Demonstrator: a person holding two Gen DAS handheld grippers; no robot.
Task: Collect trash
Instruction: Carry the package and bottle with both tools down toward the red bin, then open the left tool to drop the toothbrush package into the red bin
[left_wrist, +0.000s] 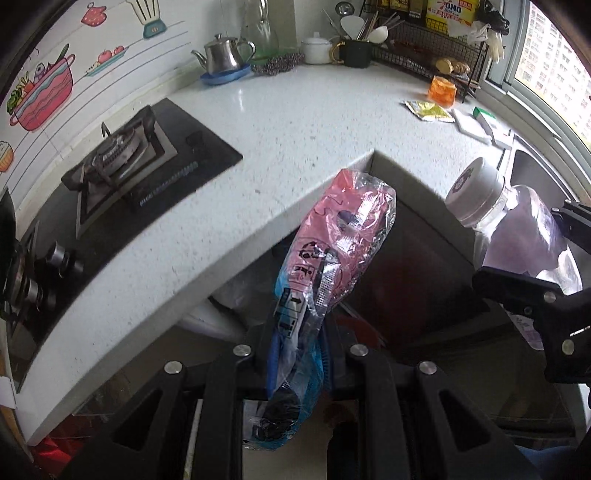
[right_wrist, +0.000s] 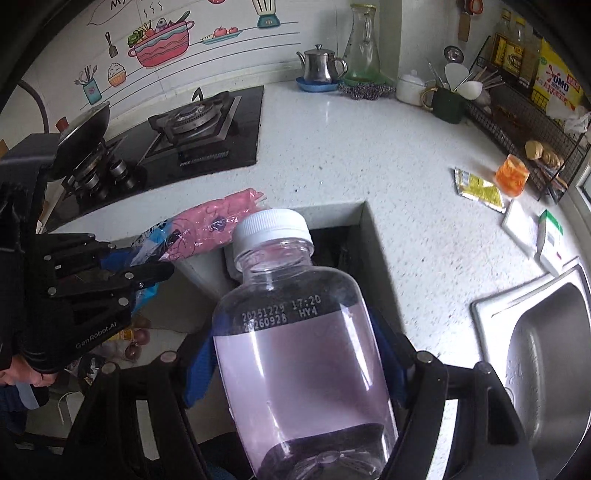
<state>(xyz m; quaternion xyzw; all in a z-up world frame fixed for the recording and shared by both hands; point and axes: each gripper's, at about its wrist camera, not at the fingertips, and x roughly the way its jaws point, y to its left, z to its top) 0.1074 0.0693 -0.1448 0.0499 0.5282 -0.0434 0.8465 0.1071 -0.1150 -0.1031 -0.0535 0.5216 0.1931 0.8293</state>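
Observation:
My left gripper (left_wrist: 295, 354) is shut on a crumpled pink and blue plastic wrapper (left_wrist: 332, 251), which sticks up past the fingertips. The wrapper hangs beyond the edge of the white counter (left_wrist: 295, 122), over the dark space below its inner corner. In the right wrist view the left gripper (right_wrist: 140, 262) holds the wrapper (right_wrist: 218, 218) at the left. My right gripper (right_wrist: 295, 362) is shut on a clear plastic bottle (right_wrist: 295, 332) with a white cap and a pale pink label, blue pads on both sides. The bottle (left_wrist: 517, 229) also hangs off the counter edge, right of the wrapper.
A yellow sachet (right_wrist: 480, 188), an orange cup (right_wrist: 511, 179) and white boxes (right_wrist: 546, 240) lie on the counter at the right. A steel sink (right_wrist: 546, 350) sits beside them. A gas stove (left_wrist: 125, 158) is at the left, and a kettle (left_wrist: 221, 55) and utensils along the back wall.

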